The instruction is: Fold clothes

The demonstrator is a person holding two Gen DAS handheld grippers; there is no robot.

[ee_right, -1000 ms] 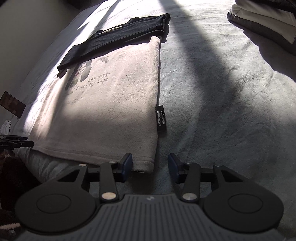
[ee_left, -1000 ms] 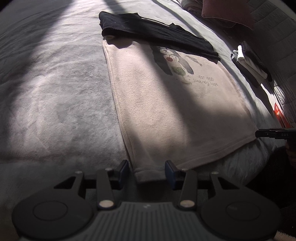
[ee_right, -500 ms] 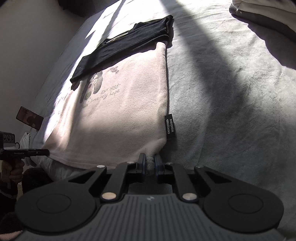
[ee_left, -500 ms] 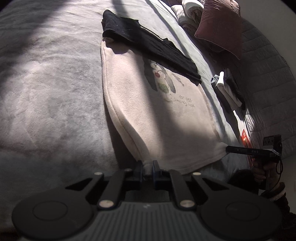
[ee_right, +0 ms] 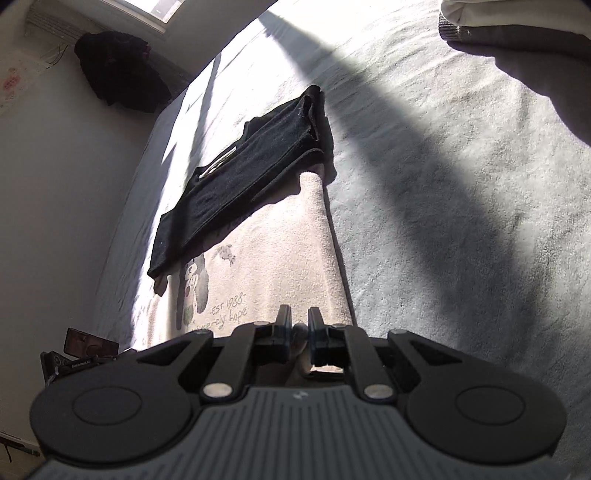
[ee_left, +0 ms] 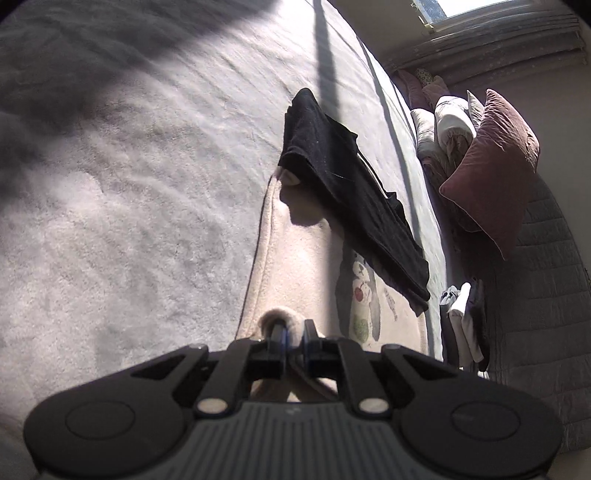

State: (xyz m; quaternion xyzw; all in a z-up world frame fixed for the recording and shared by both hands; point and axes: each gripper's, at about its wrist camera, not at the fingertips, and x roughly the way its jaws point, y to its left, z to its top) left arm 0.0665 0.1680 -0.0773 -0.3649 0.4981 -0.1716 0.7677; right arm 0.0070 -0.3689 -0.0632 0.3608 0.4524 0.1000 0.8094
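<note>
The grey bedspread (ee_left: 129, 221) lies bare and wide to the left of the cream sweatshirt (ee_left: 306, 266) in the left wrist view, open ground for a gripper to sweep across. In the right wrist view the same cover is equally free to the right of the sweatshirt, up to a pale folded pile (ee_right: 517, 22) at the top right corner. Straight ahead, the folded black garment (ee_left: 351, 192) rests across the sweatshirt's far end and blocks that way. Cushions (ee_left: 491, 166) and a small heap of clothes (ee_left: 463, 321) crowd the bed's right edge against a quilted side
</note>
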